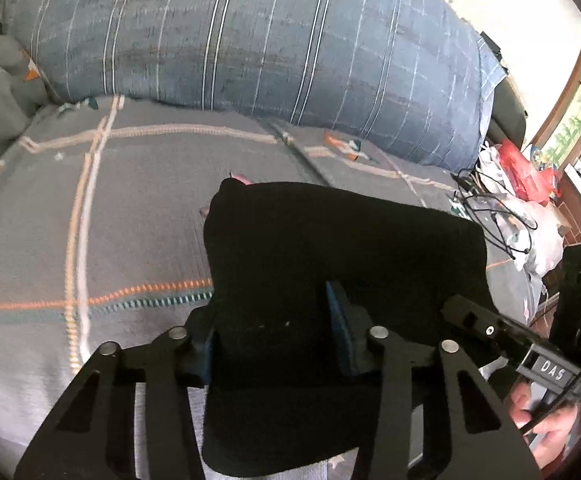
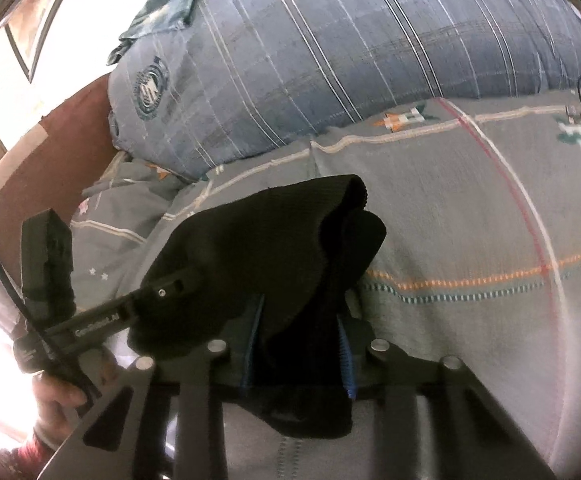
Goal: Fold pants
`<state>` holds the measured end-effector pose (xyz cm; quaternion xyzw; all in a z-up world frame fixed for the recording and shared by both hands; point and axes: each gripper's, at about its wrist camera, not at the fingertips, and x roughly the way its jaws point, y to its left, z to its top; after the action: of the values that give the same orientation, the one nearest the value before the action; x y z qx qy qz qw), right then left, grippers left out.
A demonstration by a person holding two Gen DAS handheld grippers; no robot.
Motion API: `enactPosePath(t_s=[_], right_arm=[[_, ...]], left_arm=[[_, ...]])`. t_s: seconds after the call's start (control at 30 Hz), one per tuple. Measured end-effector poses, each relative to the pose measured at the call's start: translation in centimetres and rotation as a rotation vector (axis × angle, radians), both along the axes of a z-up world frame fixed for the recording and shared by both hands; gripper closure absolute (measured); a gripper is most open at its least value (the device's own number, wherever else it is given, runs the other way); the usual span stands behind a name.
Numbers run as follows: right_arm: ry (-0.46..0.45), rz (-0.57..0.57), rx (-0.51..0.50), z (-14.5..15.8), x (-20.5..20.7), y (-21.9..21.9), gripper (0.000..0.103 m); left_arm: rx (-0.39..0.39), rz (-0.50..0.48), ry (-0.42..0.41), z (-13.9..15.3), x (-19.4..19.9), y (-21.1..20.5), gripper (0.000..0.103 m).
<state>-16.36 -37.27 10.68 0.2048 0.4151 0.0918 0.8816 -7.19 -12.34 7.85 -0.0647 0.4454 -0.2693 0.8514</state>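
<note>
Left gripper (image 1: pixel 274 344): jaws partly closed, blue pads (image 1: pixel 336 312) pinching a wad of the black pants (image 1: pixel 330 240). The cloth fills the gap between the pads and hangs below the fingers toward the camera. The rest of it bulges up and away from the jaws, off the bed at the near end.

Right gripper (image 2: pixel 298 344): jaws also narrowed, blue ribbed pads (image 2: pixel 344 354) clamped on another bunch of the same pants (image 2: pixel 274 248). A flap droops under the fingers; a folded edge rises beyond them with a ribbed hem at the far tip.

Both grippers hold the pants side by side. In the left view the right gripper (image 1: pixel 502 328) sits at the garment's right edge, with a hand (image 1: pixel 546 428) on its handle. In the right view the left gripper (image 2: pixel 162 288) sits at the garment's left edge, a hand (image 2: pixel 62 404) below it.

Under the pants: grey bedspread (image 1: pixel 110 208) with orange, teal and white stripes. Some motion blur on it.

Beyond that: big blue striped pillow (image 1: pixel 250 40) across the head of the bed.

Far right in the left view: cluttered pile with a red bag (image 1: pixel 522 168) and black cables (image 1: pixel 498 216).

Far left in the right view: dark red wall (image 2: pixel 50 160), bright window, washed out.
</note>
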Motion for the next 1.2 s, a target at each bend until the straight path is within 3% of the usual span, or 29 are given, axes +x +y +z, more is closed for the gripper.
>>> enactPosePath(t_s=[0.2, 0.33, 0.47, 0.67, 0.87, 0.97, 1.07, 1.2], right_arm=[[-0.082, 0.059, 0.007, 3.4, 2.3, 1.7, 0.072], [-0.102, 0.091, 0.014, 4.1, 6.0, 3.5, 0.072], [-0.062, 0.121, 0.039, 2.2, 10.0, 5.1, 0.072], [0.059, 0.125, 0.012, -2.6, 13.8, 6.0, 0.071], [0.044, 0.124, -0.074, -2.9, 13.5, 5.8, 0.058], [0.006, 0.124, -0.168, -1.0, 12.5, 6.5, 0.058], [-0.074, 0.135, -0.255, 1.6, 11.3, 7.8, 0.057], [-0.095, 0.197, -0.207, 2.4, 11.4, 9.6, 0.060]], left_arm=[[-0.022, 0.045, -0.071, 3.8, 2.1, 2.6, 0.059], [0.024, 0.091, -0.103, 4.7, 4.6, 3.9, 0.059], [0.065, 0.129, -0.070, 3.2, 7.2, 5.0, 0.059], [0.096, 0.152, 0.038, -1.8, 10.2, 5.5, 0.059], [0.073, 0.157, 0.034, -2.6, 10.9, 6.2, 0.039], [0.063, 0.181, 0.033, -1.9, 10.4, 7.0, 0.039], [0.084, 0.205, -0.029, -0.5, 9.4, 7.4, 0.039], [0.155, 0.202, -0.057, -0.7, 8.7, 6.4, 0.039]])
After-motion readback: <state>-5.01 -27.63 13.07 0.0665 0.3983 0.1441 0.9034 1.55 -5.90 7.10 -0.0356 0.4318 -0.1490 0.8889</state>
